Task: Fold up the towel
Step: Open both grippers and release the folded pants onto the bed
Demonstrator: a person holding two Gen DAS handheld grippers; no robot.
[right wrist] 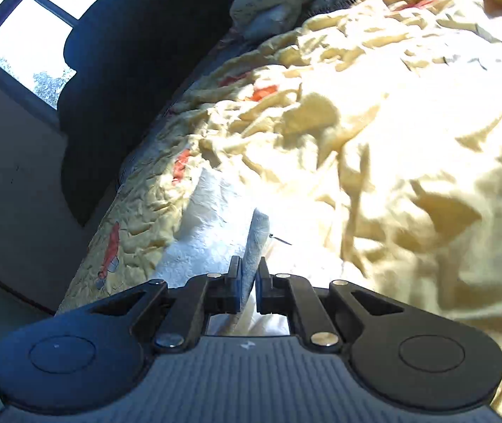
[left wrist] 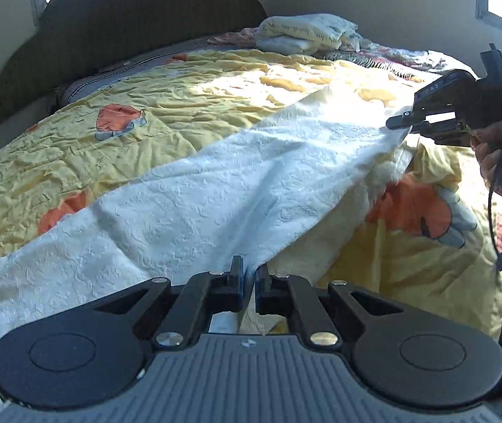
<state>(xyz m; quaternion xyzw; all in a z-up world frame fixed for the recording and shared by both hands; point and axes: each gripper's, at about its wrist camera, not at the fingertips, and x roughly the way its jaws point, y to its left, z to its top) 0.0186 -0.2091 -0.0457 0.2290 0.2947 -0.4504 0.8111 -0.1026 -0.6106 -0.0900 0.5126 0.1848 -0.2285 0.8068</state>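
Closest to the lens, the black left gripper (left wrist: 249,275) pinches the near edge of a white textured towel (left wrist: 198,190), stretched across a crumpled yellow quilt with orange prints (left wrist: 166,105) to the black right gripper (left wrist: 400,121), likewise clamped on its far corner.

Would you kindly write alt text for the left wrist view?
The left claw pinches the near edge of a white towel spread across a yellow bedspread. At right, the right claw grips another towel edge, lifting it off the bed.
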